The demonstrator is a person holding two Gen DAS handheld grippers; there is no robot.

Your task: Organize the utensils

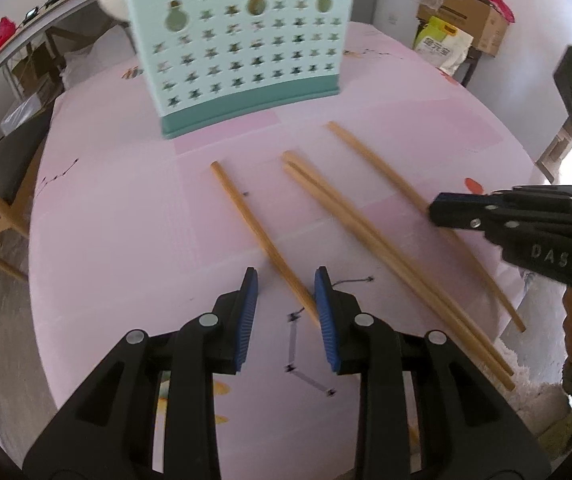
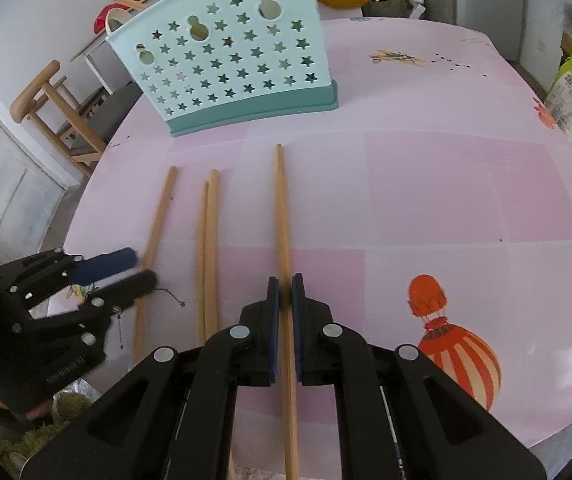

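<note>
Several wooden chopsticks lie on the pink table in front of a mint utensil holder (image 1: pixel 242 48) with star holes, which also shows in the right wrist view (image 2: pixel 230 64). My left gripper (image 1: pixel 286 284) is open, its blue pads either side of the near end of the leftmost chopstick (image 1: pixel 254 228). My right gripper (image 2: pixel 285 290) is shut on the rightmost chopstick (image 2: pixel 282 208), which lies flat on the table. In the left wrist view the right gripper (image 1: pixel 441 208) sits over that chopstick (image 1: pixel 385 168). A pair of chopsticks (image 2: pixel 209 240) lies between them.
The pink table (image 2: pixel 445 184) has a printed hot-air balloon (image 2: pixel 457 344) at the right. A wooden chair (image 2: pixel 58 112) stands beyond the far left edge. Boxes and bags (image 1: pixel 461 28) stand by the wall. The table edge runs close on the left.
</note>
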